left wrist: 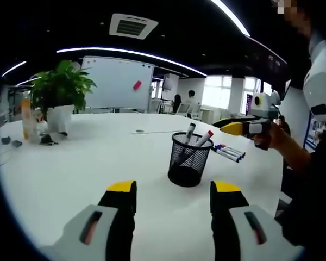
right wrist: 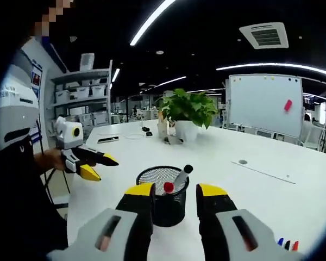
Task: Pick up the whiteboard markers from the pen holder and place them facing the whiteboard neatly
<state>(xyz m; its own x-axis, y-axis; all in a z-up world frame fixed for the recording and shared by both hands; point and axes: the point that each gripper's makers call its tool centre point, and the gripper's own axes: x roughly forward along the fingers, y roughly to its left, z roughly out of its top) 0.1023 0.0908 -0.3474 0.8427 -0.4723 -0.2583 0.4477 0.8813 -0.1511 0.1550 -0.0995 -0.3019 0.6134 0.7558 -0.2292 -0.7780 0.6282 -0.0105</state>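
On the surface: your white surface carries a black mesh pen holder, standing upright near the middle.
Pen holder contents: two whiteboard markers lean inside it, a red-capped marker and a black-capped marker.
Placed markers: a small row of markers lies flat on the surface just beyond the holder, side by side.
Your left gripper: fingers spread wide, nothing between them, held short of the holder.
Your right gripper: fingers wide apart and empty, close over the holder's near rim; from the left gripper view you see it hovering above the placed markers.
Whiteboard: stands past the far edge of the surface, a pink item stuck on it.
Potted plant: sits at the far side of the surface.
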